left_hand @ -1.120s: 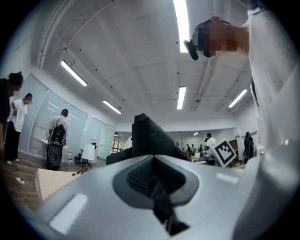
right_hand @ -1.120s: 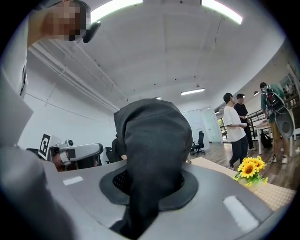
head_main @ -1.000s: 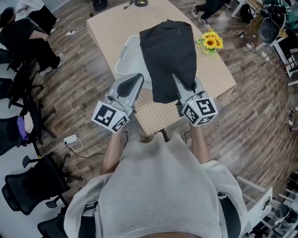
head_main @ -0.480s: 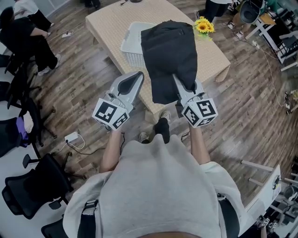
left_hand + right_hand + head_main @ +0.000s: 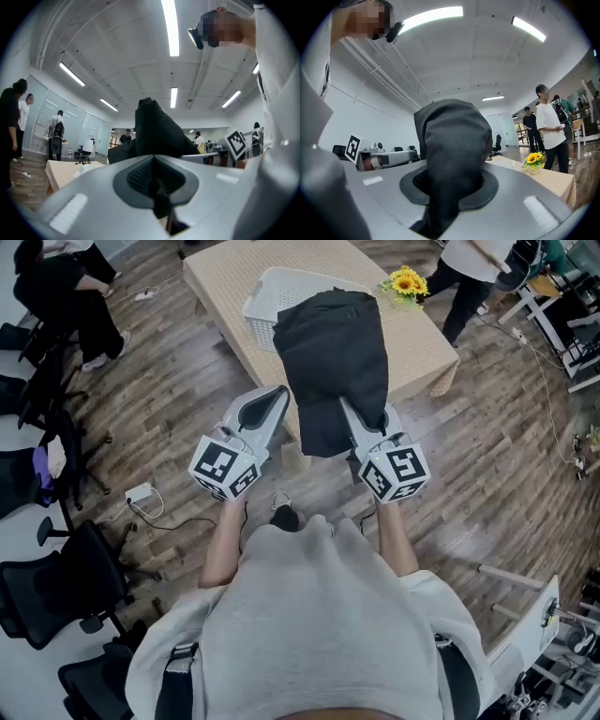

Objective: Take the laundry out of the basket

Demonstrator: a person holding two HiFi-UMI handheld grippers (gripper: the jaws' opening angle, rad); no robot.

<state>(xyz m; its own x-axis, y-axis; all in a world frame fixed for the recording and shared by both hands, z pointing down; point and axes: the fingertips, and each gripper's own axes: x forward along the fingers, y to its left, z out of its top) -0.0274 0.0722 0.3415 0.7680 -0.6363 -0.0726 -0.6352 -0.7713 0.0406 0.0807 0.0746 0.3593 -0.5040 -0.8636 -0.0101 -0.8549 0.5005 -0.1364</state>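
Steep downward look from a head camera. Nearest, the shoulders of a person in a pale grey sweatshirt (image 5: 319, 615), bare forearms reaching forward, one gripper in each hand, both pointing level. On the back of each gripper, a cube with black-and-white square markers.

At left, the left gripper (image 5: 278, 395): jaws pressed together, nothing between the pads in its own view.

At right, the right gripper (image 5: 359, 427): jaws nearly together, clamped on a dark grey garment (image 5: 330, 362). Cloth bunched between the pads, rising above them and hanging down over the fingertips. Held up in the air, out of the white laundry basket (image 5: 261, 310). From above, covers the basket's right side and part of the table's near edge.

Below the grippers, a wood-plank floor (image 5: 169, 399). At left on it, a white cable and plug (image 5: 142, 518). Along the left edge, black office chairs (image 5: 56, 592).

Further off, a low beige table (image 5: 225, 273) with the basket standing on it; contents of the basket not to be made out. Past the basket, near the table's far right corner, a small bunch of sunflowers (image 5: 405, 282).

Farthest, a person in dark clothes (image 5: 56, 282) at upper left, and a person in a white top (image 5: 473, 263) at upper right, just past the flowers.
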